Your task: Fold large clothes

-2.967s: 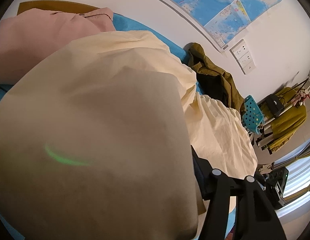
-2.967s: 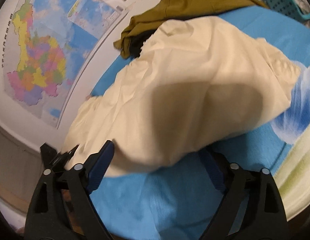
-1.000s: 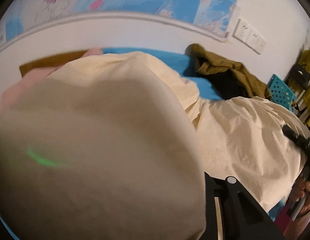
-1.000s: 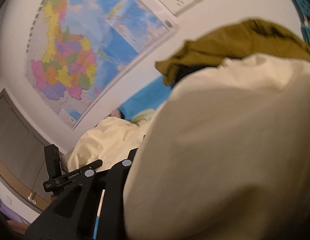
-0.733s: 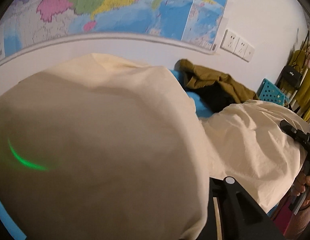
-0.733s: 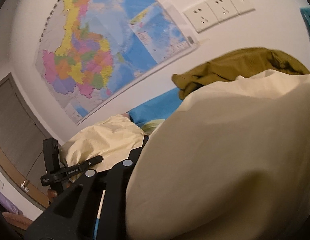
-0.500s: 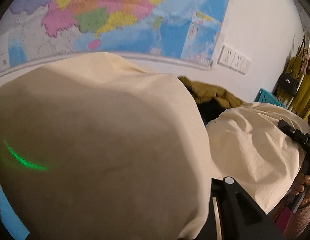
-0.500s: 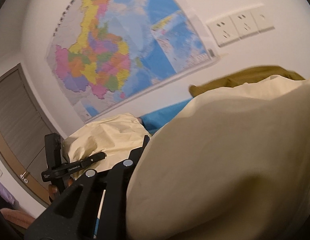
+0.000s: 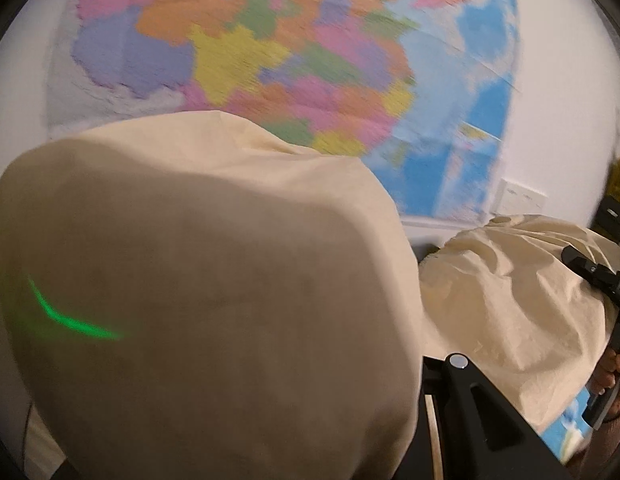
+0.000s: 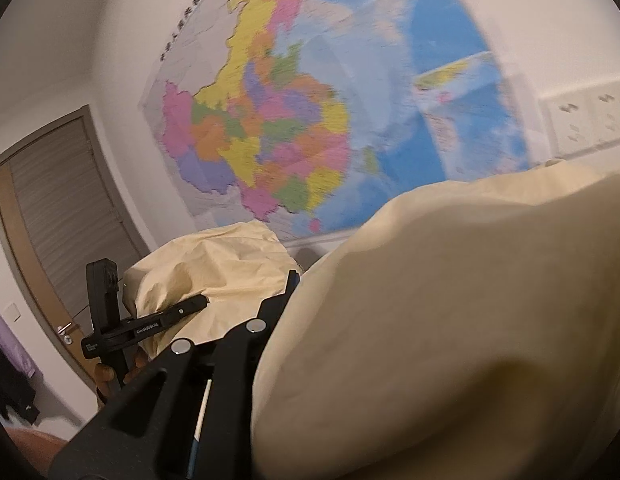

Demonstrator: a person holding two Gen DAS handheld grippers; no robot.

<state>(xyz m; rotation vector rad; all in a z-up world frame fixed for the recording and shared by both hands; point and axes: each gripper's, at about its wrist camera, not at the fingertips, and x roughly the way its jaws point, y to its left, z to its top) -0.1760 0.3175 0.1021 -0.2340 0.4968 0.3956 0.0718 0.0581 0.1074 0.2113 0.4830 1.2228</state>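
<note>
Left wrist view is mostly filled by the cream cloth (image 9: 213, 280), which bulges from the lower left across the middle of the frame and hides the near finger of the left gripper (image 9: 414, 408). Only its black right-hand finger shows at the lower right, with the cloth lying against its inner side; the jaws stand close together with the fabric pinched between them. A green streak of light sits on the cloth at the left. Further right the same cloth rises in a second mound, and at the right edge the right gripper (image 9: 606, 292) appears as a black bar over a hand (image 9: 612, 376) wrapped round its handle. A blurred coloured wall map (image 9: 310, 60) covers the upper frame, and a white socket plate (image 9: 522, 200) sits on the wall just right of it.

Right wrist view shows the cloth swelling over the whole lower right, covering one finger of the right gripper; the other black finger runs up from the lower left, pressed against the fabric, so these jaws are also nipped onto the cloth. At the middle left the left gripper holds a second cream mound, a hand (image 10: 109, 372) under it. A brown-framed door (image 10: 57, 216) stands at the left edge.
</note>
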